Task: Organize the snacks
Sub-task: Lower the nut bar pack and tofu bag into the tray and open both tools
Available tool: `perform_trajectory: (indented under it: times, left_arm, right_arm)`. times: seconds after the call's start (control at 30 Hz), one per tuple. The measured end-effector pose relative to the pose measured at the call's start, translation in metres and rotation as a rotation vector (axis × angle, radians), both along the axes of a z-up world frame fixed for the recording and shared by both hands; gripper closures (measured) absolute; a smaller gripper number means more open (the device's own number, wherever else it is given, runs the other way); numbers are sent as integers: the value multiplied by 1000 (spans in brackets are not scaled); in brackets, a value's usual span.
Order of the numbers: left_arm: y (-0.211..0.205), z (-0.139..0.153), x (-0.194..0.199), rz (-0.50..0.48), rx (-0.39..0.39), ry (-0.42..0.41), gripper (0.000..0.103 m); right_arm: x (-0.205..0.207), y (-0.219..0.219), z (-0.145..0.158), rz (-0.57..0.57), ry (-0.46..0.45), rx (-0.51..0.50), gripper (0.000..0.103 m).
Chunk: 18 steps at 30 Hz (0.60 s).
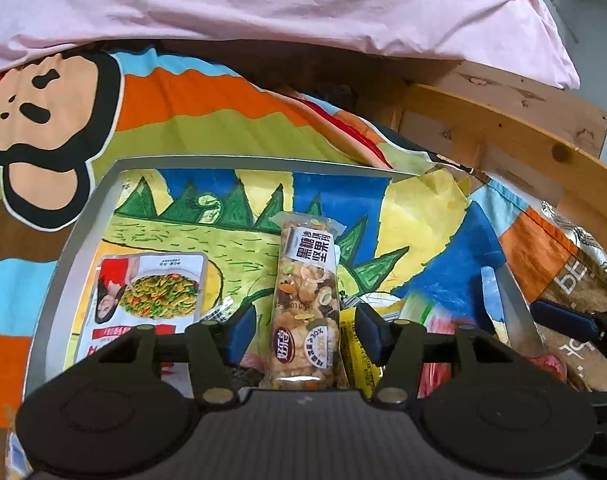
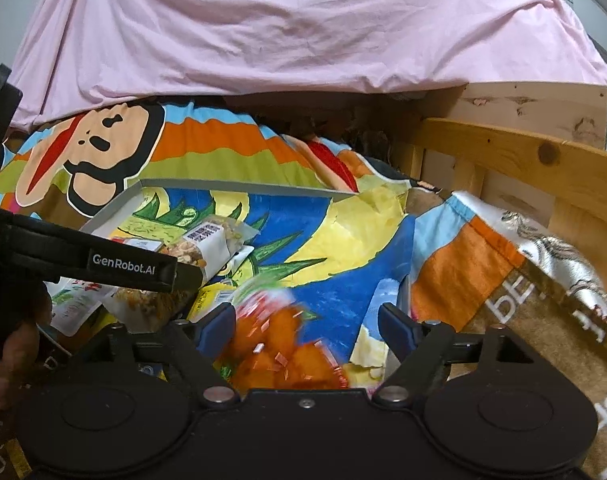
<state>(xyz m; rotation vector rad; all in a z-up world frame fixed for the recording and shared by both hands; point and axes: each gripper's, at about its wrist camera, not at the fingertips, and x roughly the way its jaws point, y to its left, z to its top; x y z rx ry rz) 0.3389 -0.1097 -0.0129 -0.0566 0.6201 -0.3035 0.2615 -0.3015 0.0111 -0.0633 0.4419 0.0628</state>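
- left gripper (image 1: 306, 328) — fingers released, nut bar (image 1: 306, 304) between them untouched, lying in grey tray (image 1: 83, 232)
- right gripper (image 2: 306, 330) — fingers spread, blurred orange snack pack (image 2: 287, 354) loose between

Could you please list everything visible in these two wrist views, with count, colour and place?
Grey metal tray: one, lined with a colourful drawing, on the cartoon-print blanket.
Clear-wrapped nut bar: one, brown, tray centre, between the left pads, untouched.
Noodle-picture sachet: one, white and red, tray left.
Orange snack packet: one, blurred, between the right pads.
Pink sheet: one, behind.
Wooden frame: one, right.
Left gripper: black, blue pads, open.
Right gripper: same, open.
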Motion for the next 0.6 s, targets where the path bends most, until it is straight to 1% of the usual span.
perform_trajectory:
  times: [0.1, 0.23, 0.3, 0.47, 0.6]
  left_arm:
    - [3, 3, -6, 13, -9, -4, 35]
    - [10, 8, -19, 30, -12, -20, 31]
    - [13, 11, -26, 43, -17, -28, 27]
    - [26, 23, -49, 79, -44, -60, 17]
    - [38, 32, -71, 97, -66, -89, 13]
  right_arm:
    - [-5, -1, 5, -3, -9, -6, 19]
    - [-14, -2, 13, -7, -26, -12, 17]
    - [-21, -1, 19, -9, -35, -14, 16]
    - [-43, 0, 34, -17, -65, -12, 11]
    - [-64, 1, 45, -24, -84, -6, 8]
